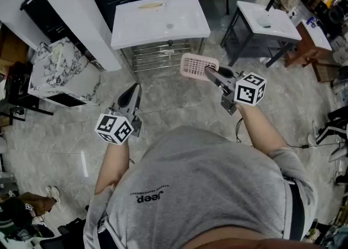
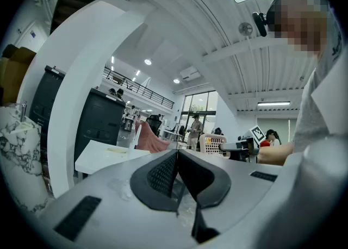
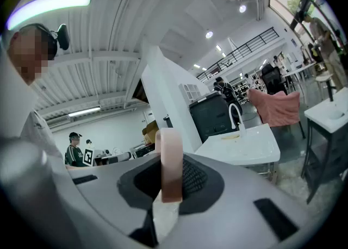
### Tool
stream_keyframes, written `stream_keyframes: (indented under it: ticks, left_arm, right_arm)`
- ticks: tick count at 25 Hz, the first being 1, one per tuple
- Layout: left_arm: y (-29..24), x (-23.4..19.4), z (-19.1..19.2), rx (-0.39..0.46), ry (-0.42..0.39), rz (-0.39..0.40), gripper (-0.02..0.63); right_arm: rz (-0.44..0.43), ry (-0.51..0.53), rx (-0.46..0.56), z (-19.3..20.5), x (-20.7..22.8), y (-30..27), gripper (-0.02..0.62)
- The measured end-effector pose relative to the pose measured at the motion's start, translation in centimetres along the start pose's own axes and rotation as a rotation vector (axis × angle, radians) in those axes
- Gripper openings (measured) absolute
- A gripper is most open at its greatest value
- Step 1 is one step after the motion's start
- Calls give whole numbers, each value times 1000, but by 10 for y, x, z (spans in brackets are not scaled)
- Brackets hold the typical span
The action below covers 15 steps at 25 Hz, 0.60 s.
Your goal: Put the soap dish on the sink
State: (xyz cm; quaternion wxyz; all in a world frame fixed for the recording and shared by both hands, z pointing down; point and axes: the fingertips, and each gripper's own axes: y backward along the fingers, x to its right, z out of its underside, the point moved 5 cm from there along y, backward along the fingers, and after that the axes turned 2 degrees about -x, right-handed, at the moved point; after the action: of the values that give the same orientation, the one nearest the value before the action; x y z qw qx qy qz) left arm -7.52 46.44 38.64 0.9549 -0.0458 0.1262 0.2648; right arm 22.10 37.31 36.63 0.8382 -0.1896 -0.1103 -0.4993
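My right gripper (image 1: pixel 211 74) is shut on the rim of a pink slotted soap dish (image 1: pixel 198 66), carried in the air in front of the white sink (image 1: pixel 160 22). In the right gripper view the soap dish (image 3: pixel 169 163) stands edge-on between the jaws, and the sink (image 3: pixel 244 144) with its tap lies ahead to the right. My left gripper (image 1: pixel 132 94) hangs lower at the left, shut and empty. Its own view shows the two jaws pressed together, with the sink (image 2: pixel 109 155) ahead at left and the soap dish (image 2: pixel 212 143) at right.
A white column (image 1: pixel 76 14) stands left of the sink, beside a marble-patterned cabinet (image 1: pixel 57 68). A second sink (image 1: pixel 267 20) on a dark frame stands at the right, with a wooden cabinet (image 1: pixel 310 47) behind it. The floor is grey marble tile.
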Motion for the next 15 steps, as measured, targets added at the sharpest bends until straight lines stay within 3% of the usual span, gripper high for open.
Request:
stream_keyframes:
  ticks: [7, 15]
  left_arm:
    - [-3, -3, 2, -2, -5, -15, 15]
    - [-21, 15, 2, 6, -3, -21, 15]
  right_arm:
    - [94, 290, 40, -3, -10, 4, 97]
    - [79, 287, 38, -5, 5, 21, 97]
